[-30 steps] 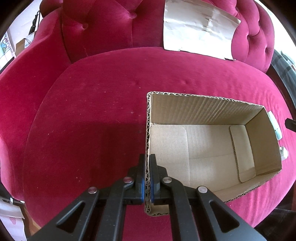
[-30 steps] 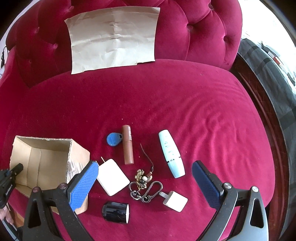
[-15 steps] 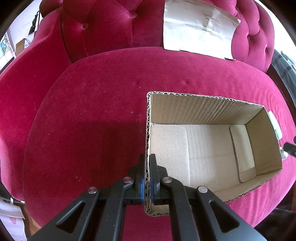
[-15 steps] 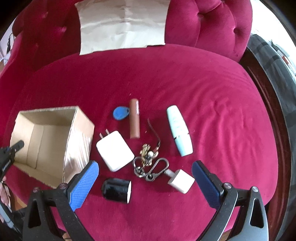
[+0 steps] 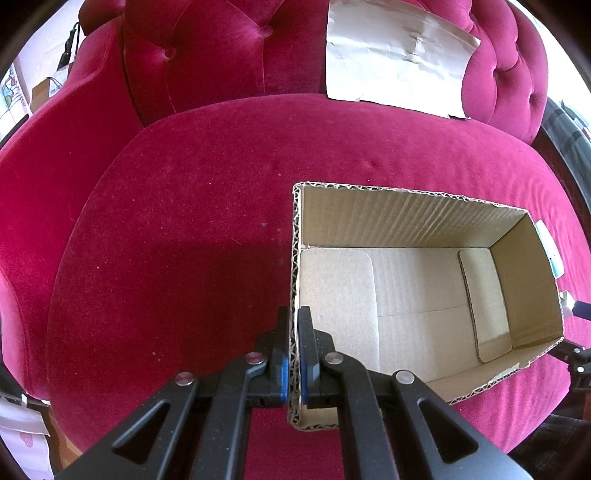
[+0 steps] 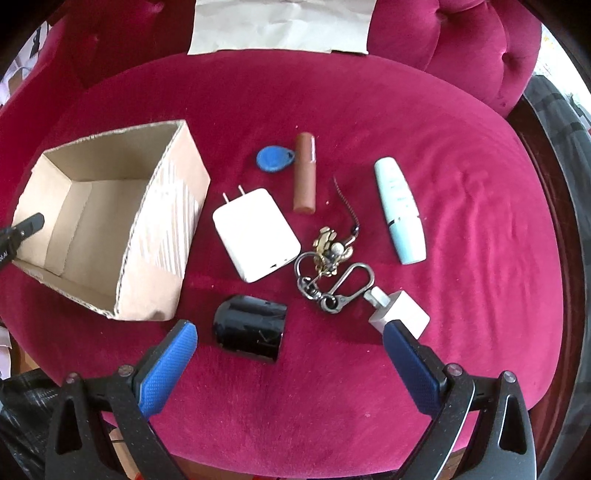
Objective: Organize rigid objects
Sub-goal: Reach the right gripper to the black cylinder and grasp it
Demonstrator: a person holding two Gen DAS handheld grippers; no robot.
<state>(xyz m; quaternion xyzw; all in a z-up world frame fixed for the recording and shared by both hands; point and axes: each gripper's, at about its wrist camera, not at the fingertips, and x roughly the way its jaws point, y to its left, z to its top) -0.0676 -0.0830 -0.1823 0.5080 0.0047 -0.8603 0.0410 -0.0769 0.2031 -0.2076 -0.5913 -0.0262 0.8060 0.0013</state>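
Cardboard box (image 5: 413, 291) on red sofa seat (image 5: 184, 240), left side, open top, nothing inside. Left gripper (image 5: 294, 354) clamped narrow on box's near wall. Right gripper (image 6: 290, 363) spread wide, above black cylinder (image 6: 251, 332), not touching. Loose items right of box: white charger (image 6: 256, 234), blue key fob (image 6: 273, 158), brown tube (image 6: 304, 173), pale blue tube (image 6: 399, 210), keyring with carabiner (image 6: 332, 273), small white plug adapter (image 6: 399, 314) just beside right fingertip (image 6: 413, 369). Crumpled paper (image 6: 280, 26) against backrest.
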